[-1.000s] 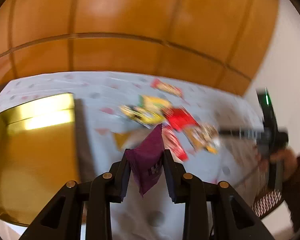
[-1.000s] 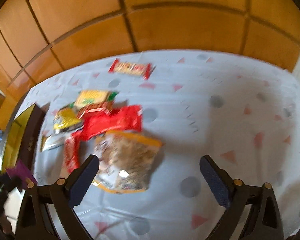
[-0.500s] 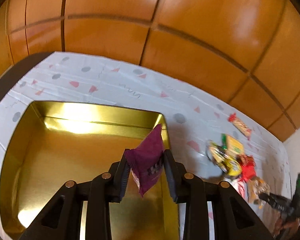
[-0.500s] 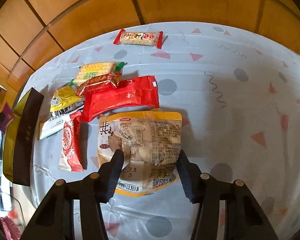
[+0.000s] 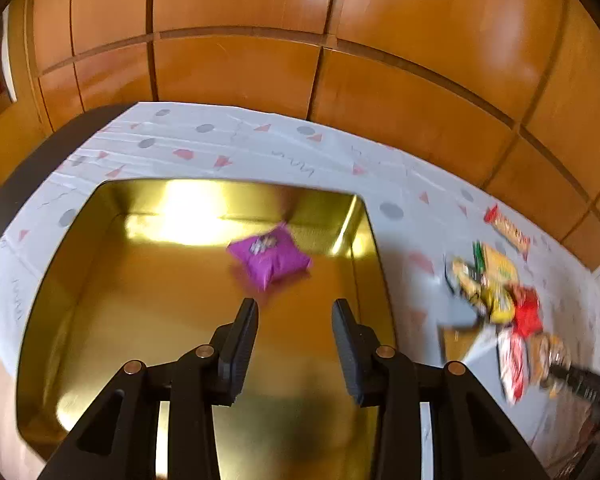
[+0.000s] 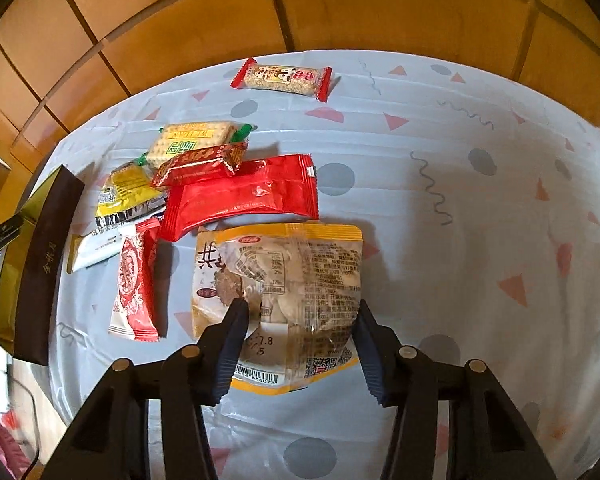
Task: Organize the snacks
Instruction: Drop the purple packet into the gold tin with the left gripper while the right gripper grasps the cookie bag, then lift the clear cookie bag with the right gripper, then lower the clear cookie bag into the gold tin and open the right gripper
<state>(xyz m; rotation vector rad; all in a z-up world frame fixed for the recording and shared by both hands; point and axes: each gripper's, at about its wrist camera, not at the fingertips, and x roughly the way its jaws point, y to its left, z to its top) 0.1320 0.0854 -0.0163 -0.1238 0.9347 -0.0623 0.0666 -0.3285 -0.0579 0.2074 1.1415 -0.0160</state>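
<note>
Half a second earlier my left gripper [image 5: 294,318] had pinched the purple packet [image 5: 269,258]; by this moment its jaws had parted and held nothing, and the packet lay inside the gold tin [image 5: 80,216], near the far right corner. My right gripper [image 6: 300,320] had closed in around the large tan-and-yellow bag [image 6: 278,280], fingers at either side of its near end; I could not tell whether they had actually clamped it. I judged the task barely begun: one snack sat in the tin, while the red wrapper [image 6: 240,196], cracker packs [image 6: 192,142], yellow packet [image 6: 126,188] and a lone bar [image 6: 282,78] remained on the patterned tablecloth [image 6: 460,240].
</note>
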